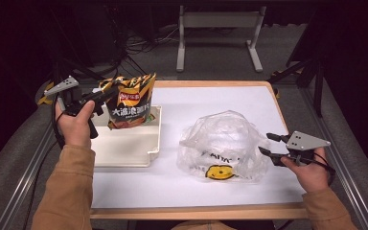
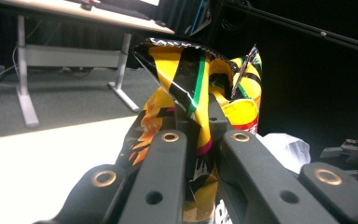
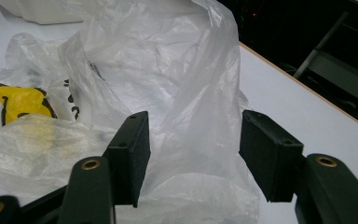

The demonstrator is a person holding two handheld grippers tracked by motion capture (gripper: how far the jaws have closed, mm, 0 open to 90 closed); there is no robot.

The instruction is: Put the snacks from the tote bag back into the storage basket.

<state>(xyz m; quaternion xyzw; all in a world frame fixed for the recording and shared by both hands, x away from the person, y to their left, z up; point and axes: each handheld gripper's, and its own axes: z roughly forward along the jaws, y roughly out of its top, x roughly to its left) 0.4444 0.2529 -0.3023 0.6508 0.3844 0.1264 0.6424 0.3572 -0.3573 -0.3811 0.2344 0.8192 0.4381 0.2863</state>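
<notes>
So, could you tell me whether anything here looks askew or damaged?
Nothing looks damaged or spilled. The chip bag stands upright in the white tray, its top pinched by the left gripper. The plastic bag lies crumpled on the table.

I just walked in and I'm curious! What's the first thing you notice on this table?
The bright yellow and black chip bag jumps out first: the left gripper pinches its top and holds it up over the white tray. Next comes the big crinkly clear plastic bag in the middle of the table, with the right gripper open beside it.
</notes>
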